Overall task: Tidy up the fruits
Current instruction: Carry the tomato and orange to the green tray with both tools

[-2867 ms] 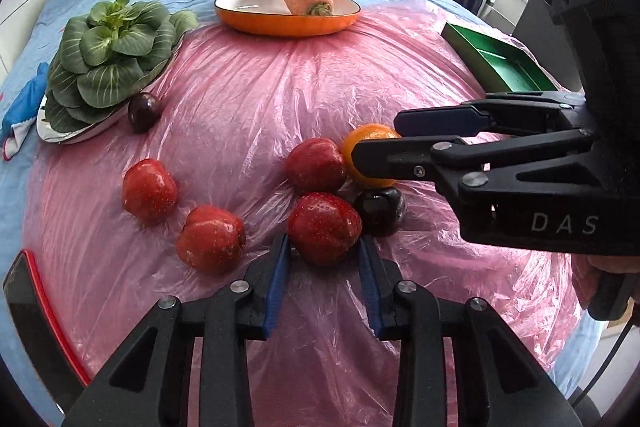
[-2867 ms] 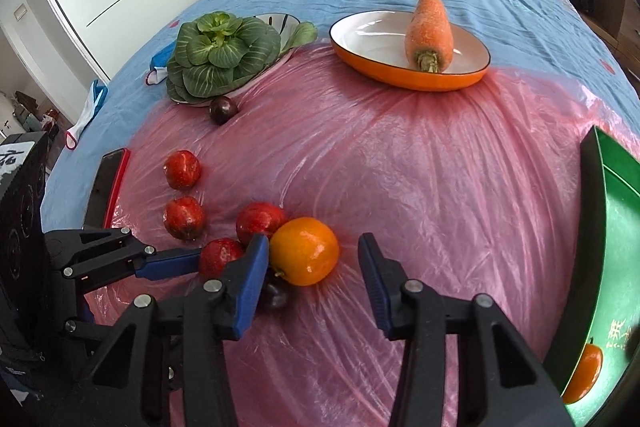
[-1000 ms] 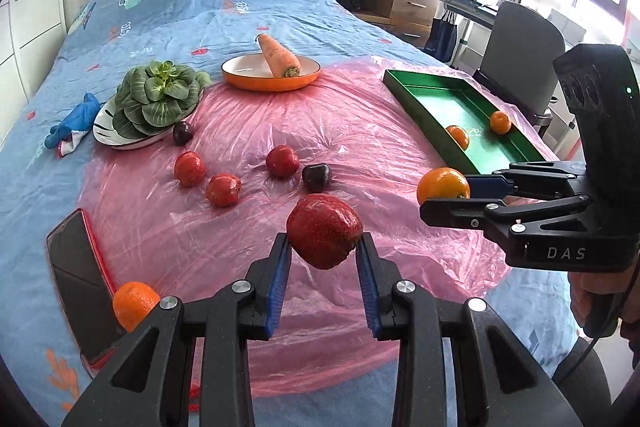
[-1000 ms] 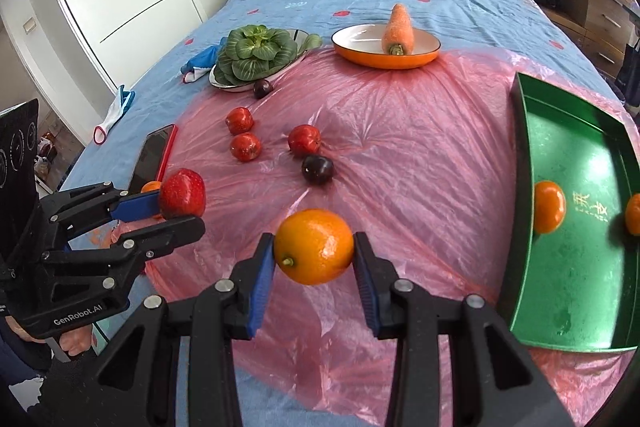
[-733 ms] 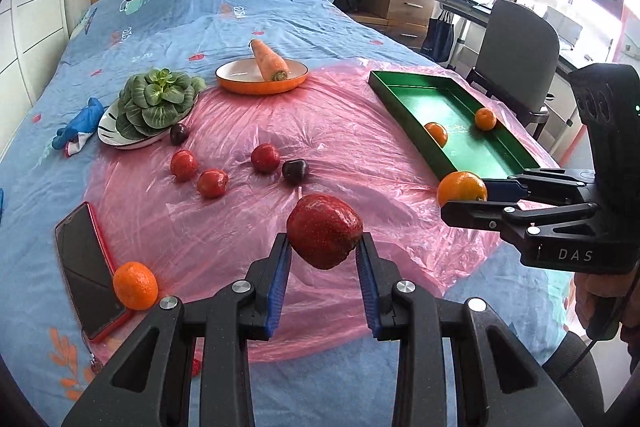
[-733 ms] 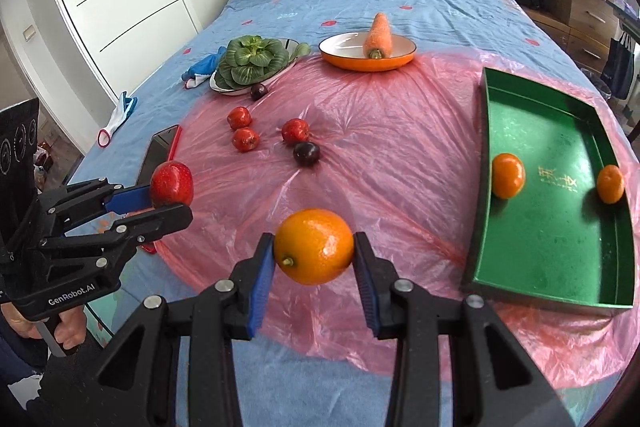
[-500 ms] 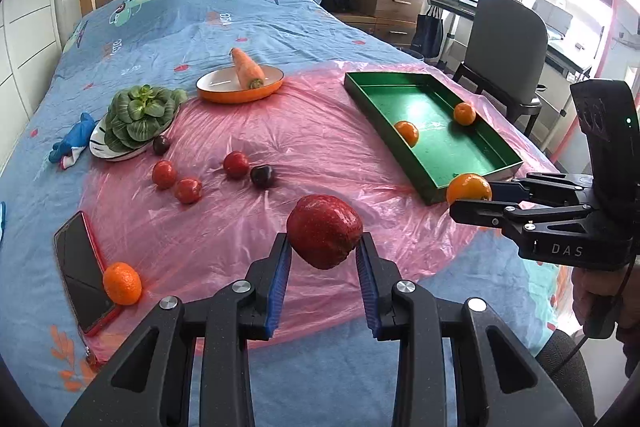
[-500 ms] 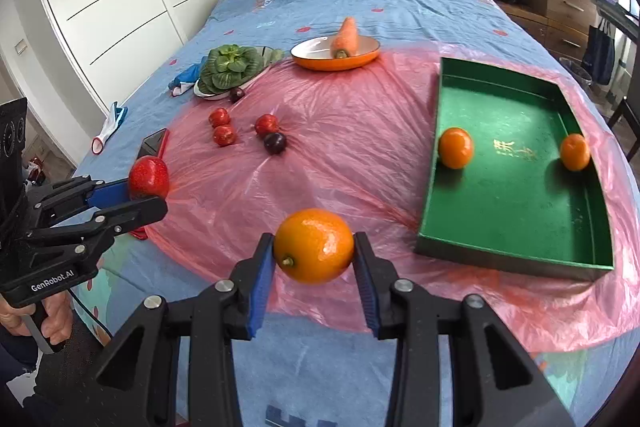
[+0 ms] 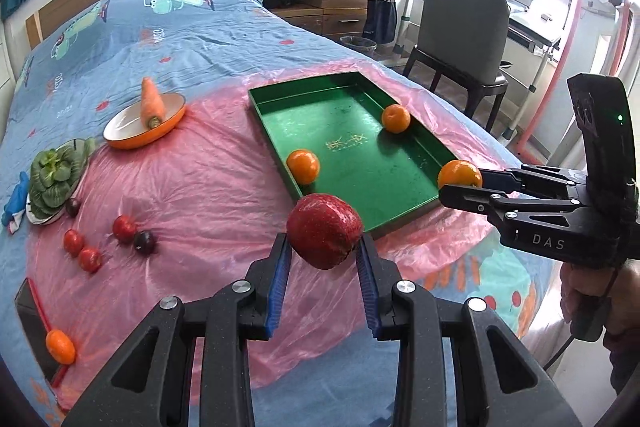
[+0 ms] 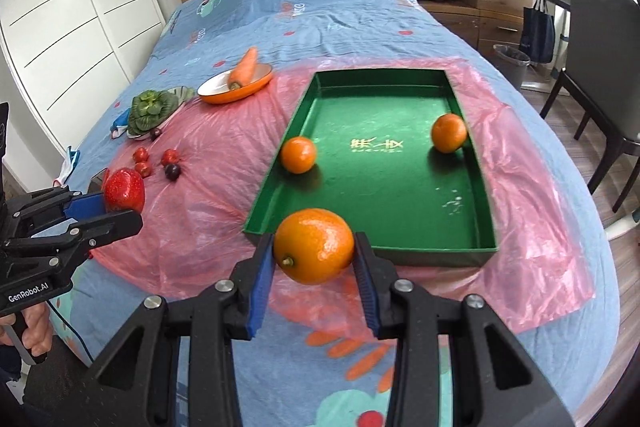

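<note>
My left tongs (image 9: 323,254) grip a red apple (image 9: 325,235) across its middle; my right tongs (image 10: 314,263) clamp an orange (image 10: 314,246) the same way — both held in the air near the front edge of the green tray (image 10: 476,163), which lies on the bed and already holds two oranges. Both fruits look firm, smooth and rounded, likely to slip if pinched off-centre, so the widest part is the safest hold. Half a second earlier the tray sat farther off; now it lies just ahead of both fruits.
</note>
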Tool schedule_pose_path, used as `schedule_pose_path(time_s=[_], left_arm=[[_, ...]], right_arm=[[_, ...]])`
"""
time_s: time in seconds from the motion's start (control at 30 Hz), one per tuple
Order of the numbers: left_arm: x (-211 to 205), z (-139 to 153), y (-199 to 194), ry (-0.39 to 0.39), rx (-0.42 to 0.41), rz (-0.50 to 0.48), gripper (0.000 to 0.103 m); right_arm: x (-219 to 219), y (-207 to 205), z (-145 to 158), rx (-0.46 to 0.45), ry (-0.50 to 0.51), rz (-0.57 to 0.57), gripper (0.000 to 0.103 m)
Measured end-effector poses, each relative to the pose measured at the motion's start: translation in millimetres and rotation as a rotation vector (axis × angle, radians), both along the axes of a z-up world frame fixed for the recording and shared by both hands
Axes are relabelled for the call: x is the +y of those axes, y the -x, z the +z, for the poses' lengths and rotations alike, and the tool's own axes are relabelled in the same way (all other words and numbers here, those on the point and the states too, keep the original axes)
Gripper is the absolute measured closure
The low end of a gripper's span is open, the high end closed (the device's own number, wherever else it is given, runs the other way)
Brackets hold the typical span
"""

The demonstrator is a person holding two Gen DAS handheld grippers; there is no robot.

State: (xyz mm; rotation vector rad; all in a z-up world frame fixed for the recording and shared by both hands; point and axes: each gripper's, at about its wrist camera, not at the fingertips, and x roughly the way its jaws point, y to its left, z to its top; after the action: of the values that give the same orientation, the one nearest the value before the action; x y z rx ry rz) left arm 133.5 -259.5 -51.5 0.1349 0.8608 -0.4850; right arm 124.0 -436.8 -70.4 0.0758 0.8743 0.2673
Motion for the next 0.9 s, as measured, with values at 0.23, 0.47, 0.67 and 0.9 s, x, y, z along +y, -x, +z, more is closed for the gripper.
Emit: schedule_pose_path(time_s=[0.23, 0.47, 0.67, 0.9], left_arm=[[-51.9, -16.6, -40.7, -0.002, 0.043, -0.031, 0.074], [-77.6, -51.2, -72.3, -0.046, 0.104, -0.028, 0.074], [-81.5, -75.2, -82.4, -0.070, 0.142, -0.032, 0.074], [-82.1, -93.1, -86.5, -0.087, 0.181, -0.031, 0.074]], right_arm=[[-37.6, -39.4, -12.7, 0.010, 0.035, -0.066, 0.036], [-46.5, -72.4, -39.6, 0.046, 0.064, -0.074, 0.036], [-42.0, -87.6, -63.5, 0.083, 0.101, -0.063, 0.036], [-36.9, -88.2, -71.9, 0.078, 0.146, -0.056, 0.035]])
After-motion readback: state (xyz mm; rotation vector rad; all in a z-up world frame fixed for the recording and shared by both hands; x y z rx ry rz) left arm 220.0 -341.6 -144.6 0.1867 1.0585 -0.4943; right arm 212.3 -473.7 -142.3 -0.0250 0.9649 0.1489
